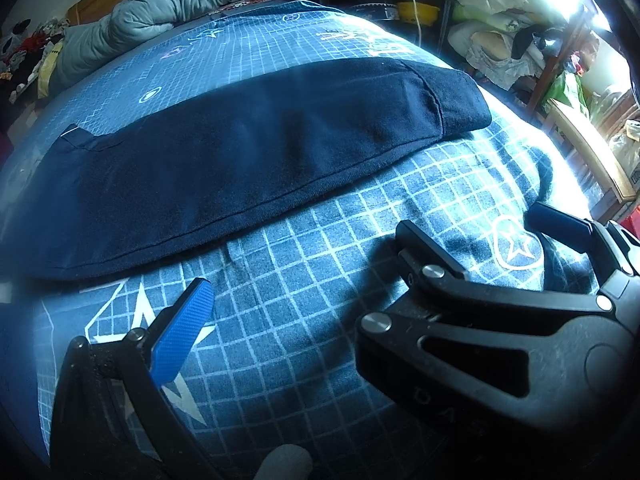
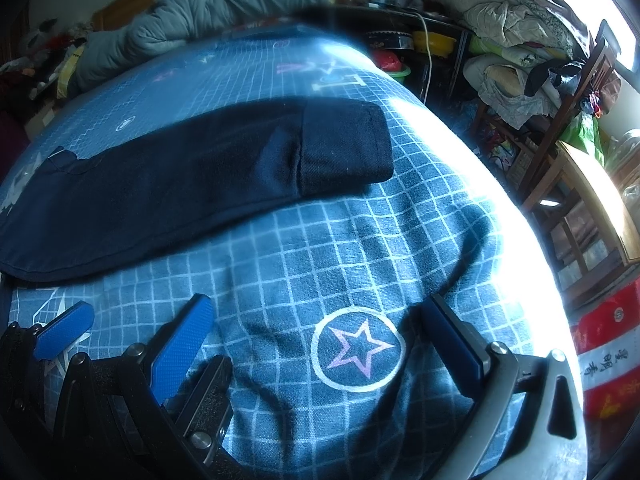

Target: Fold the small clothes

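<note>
A dark navy garment [image 1: 248,152] [image 2: 180,176] lies folded into a long flat strip across the bed cover [image 1: 320,340] [image 2: 360,240], which is blue with a white grid and stars. My left gripper [image 1: 316,292] is open and empty, hovering over the cover just in front of the garment's near edge. Its right finger is hidden behind my right gripper [image 1: 470,220] [image 2: 318,300], which is also open and empty, close on its right over a circled star. The left gripper's blue pad [image 2: 64,332] shows at the lower left of the right wrist view. Neither gripper touches the garment.
A grey duvet [image 1: 160,4] [image 2: 192,12] is bunched at the bed's far end. Off the bed's right edge stand a wooden chair [image 2: 580,92], piled bedding [image 2: 512,20] and a red cloth [image 2: 608,360]. Soft toys [image 1: 24,48] sit at far left.
</note>
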`<state>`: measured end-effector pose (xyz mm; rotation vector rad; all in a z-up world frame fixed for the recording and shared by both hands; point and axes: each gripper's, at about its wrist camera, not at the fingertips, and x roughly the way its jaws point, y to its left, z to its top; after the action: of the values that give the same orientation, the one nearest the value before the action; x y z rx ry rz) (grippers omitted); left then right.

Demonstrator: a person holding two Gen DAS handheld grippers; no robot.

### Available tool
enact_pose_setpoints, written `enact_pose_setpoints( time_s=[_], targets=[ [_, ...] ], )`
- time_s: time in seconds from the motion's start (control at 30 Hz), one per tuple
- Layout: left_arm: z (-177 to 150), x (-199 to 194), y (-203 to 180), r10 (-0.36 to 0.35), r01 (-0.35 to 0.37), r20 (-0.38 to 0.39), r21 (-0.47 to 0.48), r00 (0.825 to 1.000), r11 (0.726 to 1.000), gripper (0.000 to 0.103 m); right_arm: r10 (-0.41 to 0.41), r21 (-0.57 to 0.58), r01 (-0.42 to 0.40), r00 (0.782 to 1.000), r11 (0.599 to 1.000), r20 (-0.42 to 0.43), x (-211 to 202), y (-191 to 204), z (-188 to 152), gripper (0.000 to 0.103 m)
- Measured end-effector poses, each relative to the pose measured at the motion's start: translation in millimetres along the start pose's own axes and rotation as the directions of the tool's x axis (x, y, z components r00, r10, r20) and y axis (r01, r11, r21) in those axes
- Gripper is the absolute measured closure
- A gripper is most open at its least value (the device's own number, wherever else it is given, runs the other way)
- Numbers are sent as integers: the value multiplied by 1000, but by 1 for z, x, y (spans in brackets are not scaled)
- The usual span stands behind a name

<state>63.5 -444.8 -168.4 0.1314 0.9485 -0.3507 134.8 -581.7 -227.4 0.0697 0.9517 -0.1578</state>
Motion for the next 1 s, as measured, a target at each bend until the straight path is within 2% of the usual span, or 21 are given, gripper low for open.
enact_pose_setpoints(
  time_s=[0.1, 0.17, 0.23, 0.3, 0.37, 0.4, 0.47, 0.53, 0.63, 0.77, 0.83, 0.9, 0.93, 0.97, 1.0],
  targets=[
    [5, 0, 10, -102, 105, -58, 54, 993, 993, 0, 52, 27, -53, 998, 998, 18, -2, -10, 1, 0],
    [6, -3, 20, -190, 198, -109, 75, 976, 977, 0, 91, 47, -92, 995, 995, 33, -4, -16, 0, 0],
    [3, -9, 30, -275, 300, -184, 124, 944, 946, 0, 123, 67, -126, 991, 990, 52, -7, -21, -1, 0],
    [-3, -18, 38, -333, 386, -271, 173, 903, 906, 0, 135, 72, -139, 989, 988, 56, -9, -22, -1, 0],
    [-11, -34, 53, -370, 433, -321, 150, 872, 889, 0, 156, 79, -161, 986, 984, 64, -15, -23, -2, 0],
    [-16, -47, 62, -405, 465, -321, 138, 856, 874, 0, 171, 92, -177, 983, 980, 70, -21, -26, -5, 0],
    [-23, -83, 79, -449, 497, -273, 144, 851, 856, 0, 214, 118, -225, 972, 967, 100, -39, -30, -10, 0],
    [-26, -121, 101, -494, 527, -207, 152, 844, 836, 0, 269, 137, -292, 949, 947, 164, -71, -27, -20, 0],
    [-30, -174, 141, -544, 554, -108, 152, 832, 818, 0, 272, 102, -305, 928, 947, 255, -131, -8, -37, 0],
    [-23, -238, 190, -574, 562, 42, 156, 818, 812, 0, 313, 15, -338, 885, 941, 345, -211, 38, -59, 0],
    [-19, -282, 216, -565, 534, 178, 193, 806, 823, 0, 343, -32, -358, 858, 933, 383, -249, 63, -66, 0],
    [-15, -327, 245, -544, 490, 314, 237, 778, 839, 0, 370, -69, -378, 828, 923, 422, -286, 86, -70, 0],
    [-12, -348, 257, -533, 471, 383, 250, 754, 846, 0, 384, -89, -386, 810, 918, 444, -305, 96, -72, 0],
    [-9, -369, 272, -525, 461, 455, 254, 719, 850, 0, 395, -114, -389, 791, 914, 467, -324, 109, -74, 0],
    [-8, -389, 287, -534, 471, 510, 259, 674, 843, 0, 406, -141, -390, 772, 910, 488, -343, 120, -73, 0]
  ],
)
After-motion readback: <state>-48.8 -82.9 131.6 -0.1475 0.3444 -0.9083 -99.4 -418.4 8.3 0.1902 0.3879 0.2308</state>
